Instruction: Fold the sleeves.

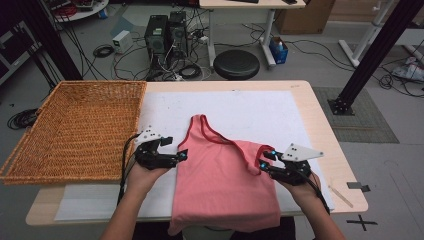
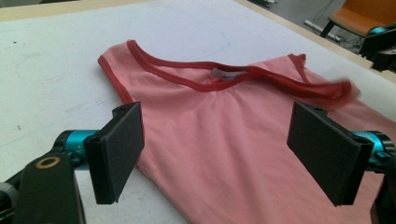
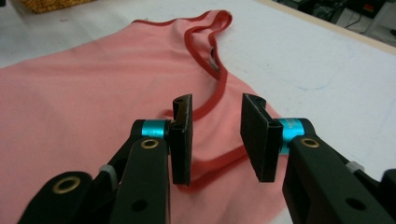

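A pink sleeveless top (image 1: 225, 180) with dark red trim lies flat on the white sheet (image 1: 250, 110), its hem hanging over the table's near edge. My left gripper (image 1: 176, 148) is at the top's left edge, below the left shoulder strap. In the left gripper view its jaws stand wide open (image 2: 217, 151) with the pink cloth (image 2: 224, 130) lying beyond them and nothing pinched. My right gripper (image 1: 267, 158) is at the top's right armhole. In the right gripper view it is open (image 3: 217, 140), and the red trim (image 3: 219, 88) runs below the gap, untouched by the pads.
A large wicker basket (image 1: 75, 130) fills the table's left side, close to my left hand. Bare white sheet stretches behind the top. A black stool (image 1: 236, 64), computer towers (image 1: 165, 35) and cables stand on the floor beyond the table.
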Demonstrator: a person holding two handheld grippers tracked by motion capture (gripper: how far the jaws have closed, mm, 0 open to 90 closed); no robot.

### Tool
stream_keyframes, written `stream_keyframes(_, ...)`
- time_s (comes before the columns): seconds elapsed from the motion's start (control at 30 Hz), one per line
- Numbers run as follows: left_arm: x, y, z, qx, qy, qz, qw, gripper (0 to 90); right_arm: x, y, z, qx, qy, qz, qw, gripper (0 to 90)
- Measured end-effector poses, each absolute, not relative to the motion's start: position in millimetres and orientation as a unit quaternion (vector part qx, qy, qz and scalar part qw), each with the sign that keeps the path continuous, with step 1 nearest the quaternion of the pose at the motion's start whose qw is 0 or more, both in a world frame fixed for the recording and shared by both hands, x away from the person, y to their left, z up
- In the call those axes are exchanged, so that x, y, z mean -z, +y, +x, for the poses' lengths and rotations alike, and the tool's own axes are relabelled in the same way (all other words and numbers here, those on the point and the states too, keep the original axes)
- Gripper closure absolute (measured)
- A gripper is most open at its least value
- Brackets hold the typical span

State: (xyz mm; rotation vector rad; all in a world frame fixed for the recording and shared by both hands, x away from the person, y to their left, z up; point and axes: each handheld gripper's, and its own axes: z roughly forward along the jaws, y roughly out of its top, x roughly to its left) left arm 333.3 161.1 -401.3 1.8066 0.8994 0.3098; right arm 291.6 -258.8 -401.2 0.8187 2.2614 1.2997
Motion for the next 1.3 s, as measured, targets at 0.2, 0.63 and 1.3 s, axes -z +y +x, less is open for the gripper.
stream_keyframes(0.2,401,153,352,-0.134,0.382,0.753,0.519,18.9,393,-275,288,-0.465,0.801,0.308,0.218,57.4)
stream_keyframes(0.63,415,137,419,-0.133,0.405,0.759,0.492,19.2,390,-293,297,-0.453,0.794,0.337,0.224,30.9)
stream_keyframes(1.3,447,102,509,-0.132,0.401,0.804,0.418,30.9,384,-297,317,-0.423,0.795,0.370,0.229,27.7)
